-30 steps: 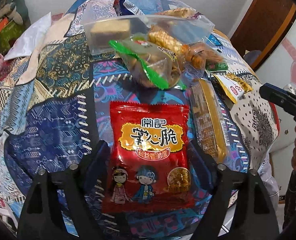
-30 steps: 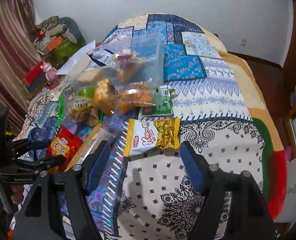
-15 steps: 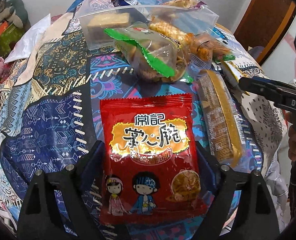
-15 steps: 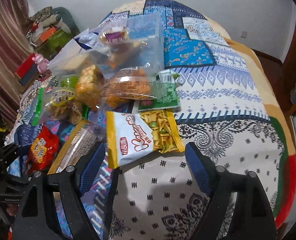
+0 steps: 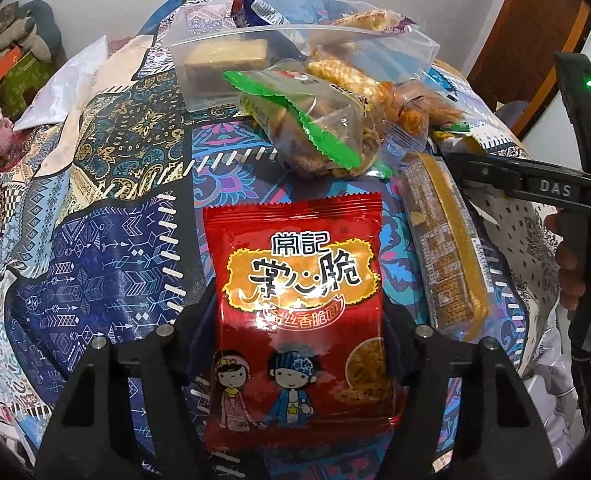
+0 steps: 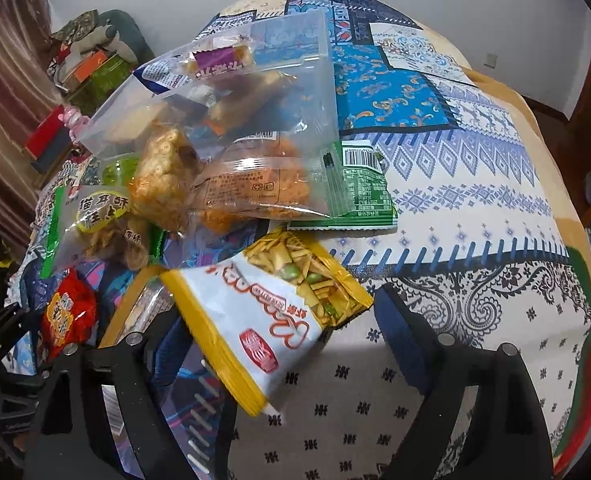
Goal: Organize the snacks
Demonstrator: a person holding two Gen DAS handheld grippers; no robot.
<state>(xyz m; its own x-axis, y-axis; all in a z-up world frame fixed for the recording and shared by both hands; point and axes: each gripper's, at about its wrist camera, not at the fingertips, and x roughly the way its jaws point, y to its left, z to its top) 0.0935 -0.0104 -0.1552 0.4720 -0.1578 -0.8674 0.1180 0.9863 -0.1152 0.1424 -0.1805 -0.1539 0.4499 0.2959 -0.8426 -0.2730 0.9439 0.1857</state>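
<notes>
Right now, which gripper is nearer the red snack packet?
Left. The left gripper has its fingers on either side of the red snack packet, closing in on it. The right gripper sits farther along the bed, straddling the white and yellow packet.

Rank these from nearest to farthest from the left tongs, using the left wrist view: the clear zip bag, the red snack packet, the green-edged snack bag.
1. Red snack packet: between the left tongs.
2. Green-edged snack bag: just beyond it, centre.
3. Clear zip bag: farthest, at the back.

left gripper (image 5: 299, 344) | jaws closing (pinching) red packet (image 5: 295, 304)
</notes>
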